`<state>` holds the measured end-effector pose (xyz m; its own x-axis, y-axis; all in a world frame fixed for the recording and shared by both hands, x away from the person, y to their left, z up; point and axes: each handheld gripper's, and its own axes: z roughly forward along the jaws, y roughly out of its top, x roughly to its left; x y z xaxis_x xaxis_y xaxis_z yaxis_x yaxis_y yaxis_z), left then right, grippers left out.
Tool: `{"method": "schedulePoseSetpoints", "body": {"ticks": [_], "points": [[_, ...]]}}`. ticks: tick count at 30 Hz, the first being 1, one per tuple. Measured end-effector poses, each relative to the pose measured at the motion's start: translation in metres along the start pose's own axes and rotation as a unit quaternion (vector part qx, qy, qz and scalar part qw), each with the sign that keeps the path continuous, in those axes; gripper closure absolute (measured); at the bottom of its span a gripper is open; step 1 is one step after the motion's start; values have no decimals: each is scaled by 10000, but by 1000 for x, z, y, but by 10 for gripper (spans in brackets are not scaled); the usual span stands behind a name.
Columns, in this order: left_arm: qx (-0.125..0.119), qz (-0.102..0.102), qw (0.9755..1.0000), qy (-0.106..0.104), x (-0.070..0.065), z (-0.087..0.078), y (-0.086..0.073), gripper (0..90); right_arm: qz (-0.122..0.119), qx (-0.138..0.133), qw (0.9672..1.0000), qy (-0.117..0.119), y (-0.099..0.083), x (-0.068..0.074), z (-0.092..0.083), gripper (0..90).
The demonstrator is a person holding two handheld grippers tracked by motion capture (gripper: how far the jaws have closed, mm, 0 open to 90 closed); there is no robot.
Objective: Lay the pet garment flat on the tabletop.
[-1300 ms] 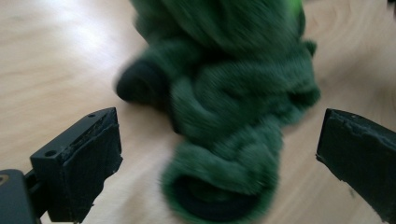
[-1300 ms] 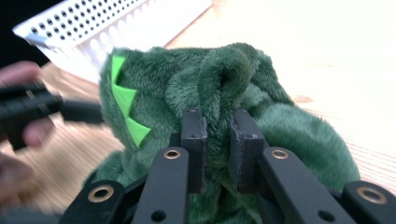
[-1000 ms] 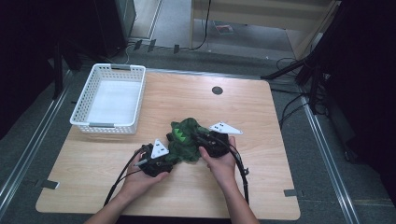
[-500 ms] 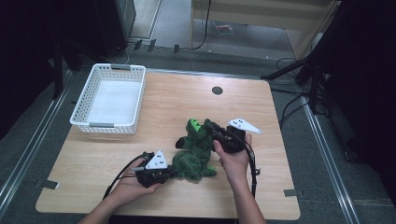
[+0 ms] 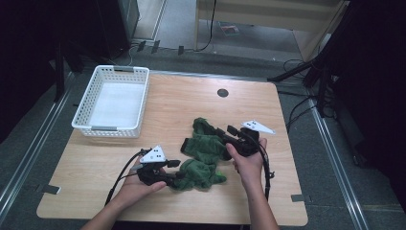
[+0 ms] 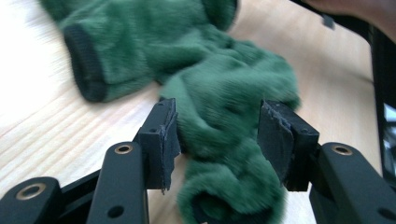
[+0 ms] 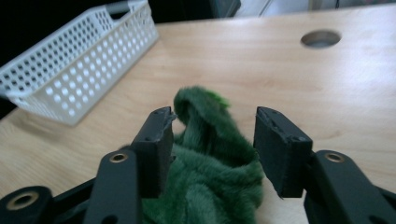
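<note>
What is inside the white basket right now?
The white basket shows a bare white floor, nothing in it. Its near wall hides a strip of the floor. The green fleece garment lies on the table.

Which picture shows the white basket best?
The high view: the whole white basket sits at the table's far left corner, and you see inside it. The right gripper view catches just one holey side wall and a rim. The left gripper view looks at the green cloth instead.
</note>
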<state>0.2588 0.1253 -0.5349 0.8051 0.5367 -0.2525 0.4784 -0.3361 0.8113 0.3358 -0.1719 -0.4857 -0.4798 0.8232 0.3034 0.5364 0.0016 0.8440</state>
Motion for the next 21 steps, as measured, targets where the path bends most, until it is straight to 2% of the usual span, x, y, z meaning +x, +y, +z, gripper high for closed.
{"method": "schedulePoseSetpoints", "body": {"ticks": [2,3,4,5,8,11,13,15,16,17,18,19,21], "points": [[186,184,9997,-2,-6,6,-2,561,-134,262,9994,-164,-6,3,12,462],[453,448,9980,41,-13,11,-5,625,-149,345,9991,-217,-8,3,15,468],[453,448,9980,41,-13,11,-5,690,-149,345,9991,-217,-8,3,15,468],[535,524,9972,31,-15,13,-6,690,-124,441,9986,-277,-11,2,18,487],[641,488,9967,-70,-16,14,-6,841,35,695,9965,-457,-19,-8,25,579],[772,573,9952,-174,-14,11,-8,900,163,829,9945,-619,-24,-18,26,676],[791,601,9949,-183,-14,10,-10,900,261,810,9938,-719,-26,-26,24,698],[722,611,9952,-244,-14,8,-9,777,420,766,9933,-753,-26,-35,20,680],[633,559,9961,-269,-13,6,-8,673,442,693,9943,-681,-25,-37,18,660],[509,459,9971,-327,-11,4,-6,673,442,693,9943,-681,-25,-37,18,660],[375,322,9982,-347,-8,2,-4,596,498,619,9949,-616,-23,-38,16,641],[182,155,9994,-259,-3,-2,0,558,533,540,9957,-540,-21,-39,13,626],[-52,-103,9999,-11,6,-6,7,481,537,399,9969,-421,-16,-38,10,577]]}}
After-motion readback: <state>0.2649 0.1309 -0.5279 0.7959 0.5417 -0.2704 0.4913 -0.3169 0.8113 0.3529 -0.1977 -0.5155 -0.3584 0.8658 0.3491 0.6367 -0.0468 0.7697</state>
